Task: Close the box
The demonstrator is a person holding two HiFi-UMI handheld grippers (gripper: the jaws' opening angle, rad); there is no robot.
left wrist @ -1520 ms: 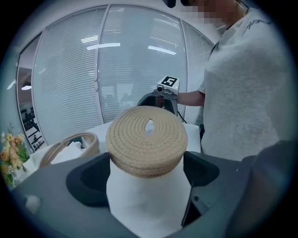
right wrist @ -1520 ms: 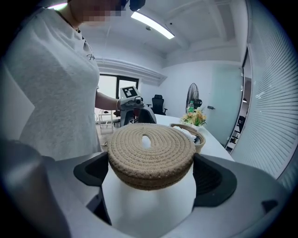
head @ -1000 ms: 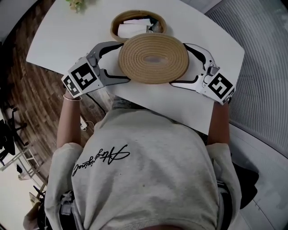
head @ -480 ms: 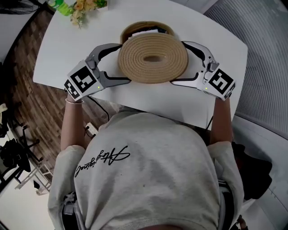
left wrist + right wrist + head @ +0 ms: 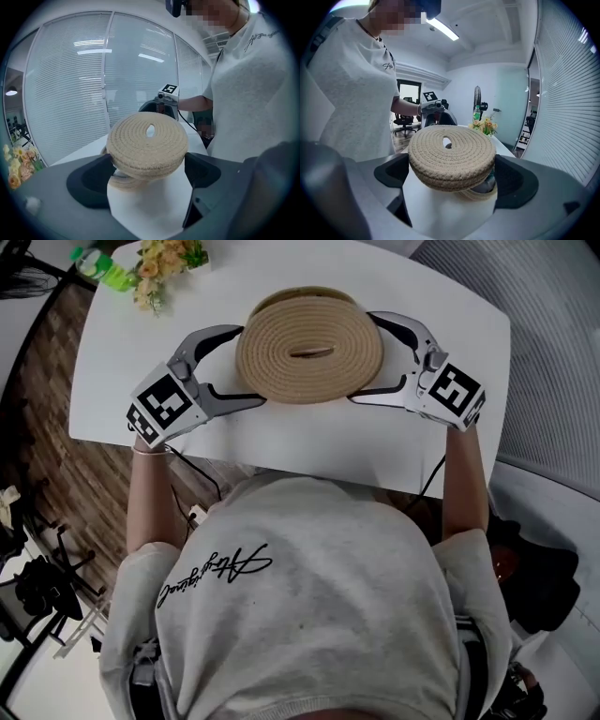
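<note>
Lid (image 5: 309, 338) moved over box (image 5: 123, 181), between left gripper (image 5: 249, 366), right gripper (image 5: 364, 357).

We see a lid (image 5: 309, 350) of tan rope, coiled in rings round a central slit, and the box (image 5: 480, 194) under it has the same tan weave. The left gripper (image 5: 251, 365) and right gripper (image 5: 364, 357) are grey and white, each with a cube of black-and-white square markers. The table (image 5: 375, 442) is white and the floor (image 5: 37, 399) is dark brown wood. The shirt (image 5: 309, 615) is pale grey with black script. The flowers (image 5: 164, 259) are yellow and peach.
</note>
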